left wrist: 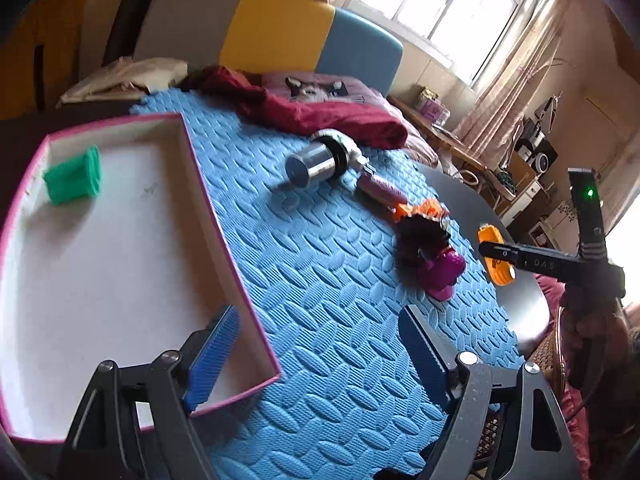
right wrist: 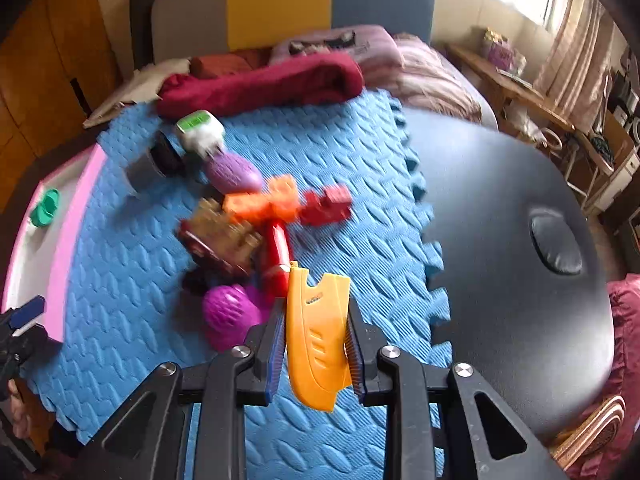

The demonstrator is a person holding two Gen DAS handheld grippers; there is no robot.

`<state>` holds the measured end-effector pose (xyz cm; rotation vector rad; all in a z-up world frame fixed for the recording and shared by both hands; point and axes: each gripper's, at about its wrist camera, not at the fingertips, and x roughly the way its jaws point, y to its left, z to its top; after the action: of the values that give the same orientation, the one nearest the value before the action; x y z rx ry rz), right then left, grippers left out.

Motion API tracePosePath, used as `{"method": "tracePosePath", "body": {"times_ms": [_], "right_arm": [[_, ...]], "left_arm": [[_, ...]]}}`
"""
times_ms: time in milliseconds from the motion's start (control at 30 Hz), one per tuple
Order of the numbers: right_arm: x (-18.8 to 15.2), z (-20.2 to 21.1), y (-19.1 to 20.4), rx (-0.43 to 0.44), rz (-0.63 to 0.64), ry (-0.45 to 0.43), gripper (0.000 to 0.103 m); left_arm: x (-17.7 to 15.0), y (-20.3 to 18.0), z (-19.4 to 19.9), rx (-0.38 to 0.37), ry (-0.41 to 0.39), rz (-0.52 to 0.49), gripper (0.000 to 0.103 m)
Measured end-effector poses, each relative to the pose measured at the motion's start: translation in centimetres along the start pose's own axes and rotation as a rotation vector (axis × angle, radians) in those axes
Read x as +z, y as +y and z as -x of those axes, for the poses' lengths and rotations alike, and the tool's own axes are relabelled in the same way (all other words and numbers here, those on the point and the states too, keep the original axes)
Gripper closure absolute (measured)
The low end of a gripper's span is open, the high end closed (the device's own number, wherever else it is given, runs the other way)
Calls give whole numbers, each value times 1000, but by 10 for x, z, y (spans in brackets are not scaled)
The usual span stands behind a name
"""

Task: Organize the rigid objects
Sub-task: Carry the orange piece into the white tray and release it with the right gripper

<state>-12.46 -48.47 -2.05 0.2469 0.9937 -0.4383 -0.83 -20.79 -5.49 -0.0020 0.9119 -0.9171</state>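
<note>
My right gripper (right wrist: 316, 316) is shut on an orange plastic piece (right wrist: 318, 332), held above the blue foam mat (right wrist: 340, 160); it also shows in the left wrist view (left wrist: 496, 260). My left gripper (left wrist: 320, 340) is open and empty over the corner of the pink-rimmed white tray (left wrist: 224, 232). A green spool (left wrist: 74, 176) lies in the tray. On the mat lies a pile of toys: a metal cylinder (left wrist: 316, 164), a purple egg-shaped piece (right wrist: 226, 316), orange blocks (right wrist: 276, 200), a red block (right wrist: 328, 206) and a brown piece (right wrist: 224, 236).
A dark red cloth (right wrist: 260, 80) and pillows lie at the mat's far edge. A black padded surface (right wrist: 520, 240) is right of the mat. A wooden side table (right wrist: 520, 88) stands at the far right.
</note>
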Motion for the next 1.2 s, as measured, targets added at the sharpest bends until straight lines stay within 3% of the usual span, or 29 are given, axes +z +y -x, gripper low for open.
{"method": "tracePosePath", "body": {"times_ms": [100,233,467,700,833,933,1067,1200], "right_arm": [[21,14,37,72,49,-57,77],[45,17,106,213,156,-96,77],[73,-23,231,400,301,-45,77],[101,-92,316,426,364,33,76],[109,-132,336,344,392,50,76],[115,-147,331,332,377,82,75],[111,-123,319,379,342,36,66],[97,-97,310,391,337,-9,64]], "left_arm": [[4,10,21,29,-39,13,20],[5,33,47,141,-93,51,19],[1,88,87,305,-169,159,16],[-11,133,104,387,-181,269,16],[-15,149,106,413,-177,309,16],[-16,151,106,436,-175,314,15],[-18,151,107,466,-177,314,13],[-16,148,108,485,-176,309,13]]}}
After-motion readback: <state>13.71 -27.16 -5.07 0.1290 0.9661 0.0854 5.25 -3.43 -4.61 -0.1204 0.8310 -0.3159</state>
